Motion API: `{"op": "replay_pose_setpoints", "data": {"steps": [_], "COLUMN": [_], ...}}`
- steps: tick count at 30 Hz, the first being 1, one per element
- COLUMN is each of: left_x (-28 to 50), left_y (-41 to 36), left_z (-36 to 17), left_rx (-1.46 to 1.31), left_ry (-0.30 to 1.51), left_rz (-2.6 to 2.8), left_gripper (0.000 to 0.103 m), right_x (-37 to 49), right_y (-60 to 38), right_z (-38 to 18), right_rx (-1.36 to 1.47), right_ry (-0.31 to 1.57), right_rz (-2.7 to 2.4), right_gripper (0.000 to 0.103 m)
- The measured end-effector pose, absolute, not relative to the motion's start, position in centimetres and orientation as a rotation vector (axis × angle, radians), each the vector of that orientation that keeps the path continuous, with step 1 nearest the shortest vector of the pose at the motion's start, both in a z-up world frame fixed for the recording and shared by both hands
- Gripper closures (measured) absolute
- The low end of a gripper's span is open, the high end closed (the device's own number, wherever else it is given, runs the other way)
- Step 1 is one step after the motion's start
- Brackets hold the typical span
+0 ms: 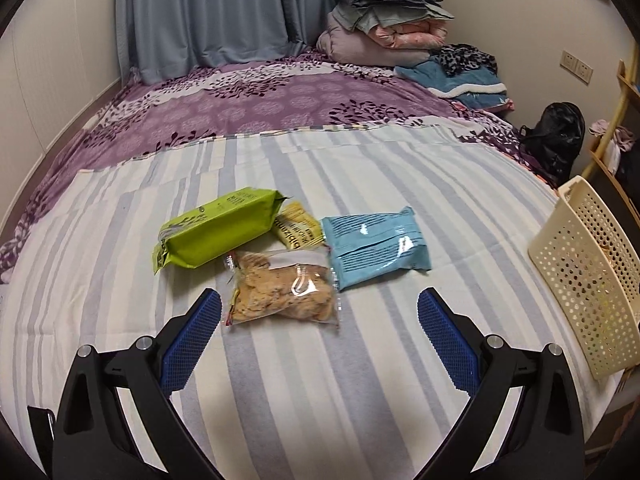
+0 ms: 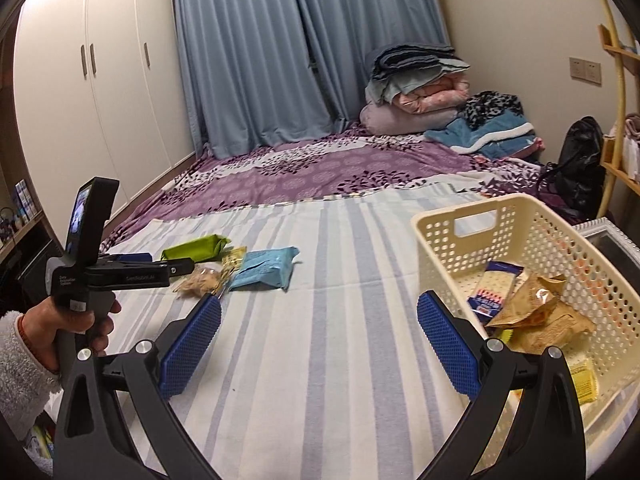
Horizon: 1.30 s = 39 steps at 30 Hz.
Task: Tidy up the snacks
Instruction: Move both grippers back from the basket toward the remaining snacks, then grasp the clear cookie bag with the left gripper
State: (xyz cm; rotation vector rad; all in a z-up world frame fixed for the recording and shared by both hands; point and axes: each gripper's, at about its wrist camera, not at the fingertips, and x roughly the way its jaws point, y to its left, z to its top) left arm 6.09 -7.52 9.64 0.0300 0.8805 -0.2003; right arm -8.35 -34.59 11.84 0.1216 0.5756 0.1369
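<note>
Four snacks lie bunched on the striped sheet (image 1: 320, 380) just ahead of the left gripper (image 1: 319, 306), whose blue-padded fingers (image 1: 192, 344) stand wide apart with nothing between them. Nearest the fingertips, a little toward the left finger, is the clear bag of cookies (image 1: 280, 292). Beyond it lies the green packet (image 1: 216, 232), off past the left finger; the yellow packet (image 1: 298, 228) is partly tucked under its neighbours, and the blue packet (image 1: 374, 246) sits ahead toward the right finger. The cream basket (image 1: 588, 276) stands well outside the right finger, at the bed's edge.

The right gripper (image 2: 319, 312) is likewise spread wide and holds nothing. Its right finger (image 2: 448, 348) is just beside the basket's near wall.

The striped sheet covers the near part of a bed; farther on is a purple floral bedspread (image 1: 260, 108), then folded bedding (image 1: 384, 28) stacked against blue curtains (image 1: 208, 12).

Only the right wrist view looks into the basket, showing a crumpled brown bag (image 2: 540, 316), a blue-and-cream packet (image 2: 498, 284) and another yellow packet (image 2: 582, 376) inside. It also shows the person's left hand (image 2: 68, 328) gripping the left tool's handle, and a white wardrobe (image 2: 96, 80).
</note>
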Motion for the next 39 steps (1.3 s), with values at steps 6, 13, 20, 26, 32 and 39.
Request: {"op": "replay_pose_setpoints", "data": {"steps": [6, 13, 20, 26, 32, 39], "left_x": [8.0, 10.6, 12.2, 12.8, 13.1, 12.8], "left_y": [-6.7, -6.6, -7.1, -7.4, -5.6, -3.8], "left_z": [7.2, 4.3, 2.4, 1.7, 1.0, 1.8], "left_rx": [0.007, 0.000, 0.052, 0.133, 0.074, -0.032], "left_ry": [0.904, 0.933, 0.953, 0.961, 0.989, 0.946], "left_rz": [-0.211, -0.237, -0.228, -0.206, -0.204, -0.242], "left_gripper": [0.003, 0.003, 0.003, 0.003, 0.003, 0.007], "right_x": [-7.3, -6.1, -4.5, -2.9, -0.3, 4.6], "right_y": [-33.4, -33.1, -32.7, -31.9, -31.2, -28.6], "right_z": [11.0, 10.0, 8.7, 7.9, 7.0, 5.2], "right_rx": [0.113, 0.121, 0.122, 0.120, 0.104, 0.002], "right_ry": [0.611, 0.650, 0.687, 0.707, 0.728, 0.739], "right_rz": [0.161, 0.160, 0.168, 0.181, 0.193, 0.242], "right_gripper": [0.005, 0.005, 0.005, 0.005, 0.005, 0.005]}}
